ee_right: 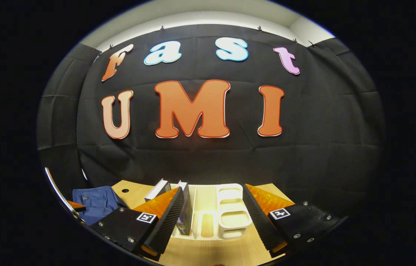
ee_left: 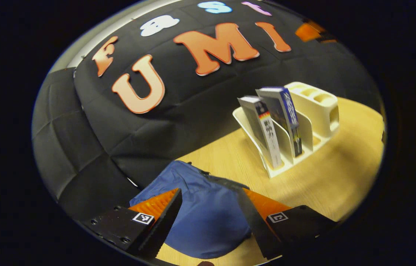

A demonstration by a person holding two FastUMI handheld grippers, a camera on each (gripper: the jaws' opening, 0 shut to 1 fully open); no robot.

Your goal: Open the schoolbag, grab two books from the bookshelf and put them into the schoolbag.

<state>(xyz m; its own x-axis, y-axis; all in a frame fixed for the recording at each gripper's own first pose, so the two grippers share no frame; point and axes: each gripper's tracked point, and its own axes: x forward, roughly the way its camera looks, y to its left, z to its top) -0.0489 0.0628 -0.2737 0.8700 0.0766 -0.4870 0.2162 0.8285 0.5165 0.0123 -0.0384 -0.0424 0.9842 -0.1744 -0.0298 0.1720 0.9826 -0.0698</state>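
Left tongs (ee_left: 208, 221) agape over schoolbag (ee_left: 196, 207) — right tongs (ee_right: 211, 218) agape facing bookshelf (ee_right: 230, 214).

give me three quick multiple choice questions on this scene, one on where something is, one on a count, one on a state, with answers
1. Where does the blue schoolbag lie?
A. on the wooden table
B. in the rack
C. on the floor

2. How many books stand in the white bookshelf?
A. none
B. two
C. five

3. How do the left gripper fingers stand?
A. shut on a book
B. shut on the schoolbag
C. open, holding nothing

Answers:
1 A: the bag rests on the table top, in front of the left gripper.
2 B: one book and a second book lean in neighbouring slots.
3 C: a wide gap separates the fingers, with the bag visible between them.
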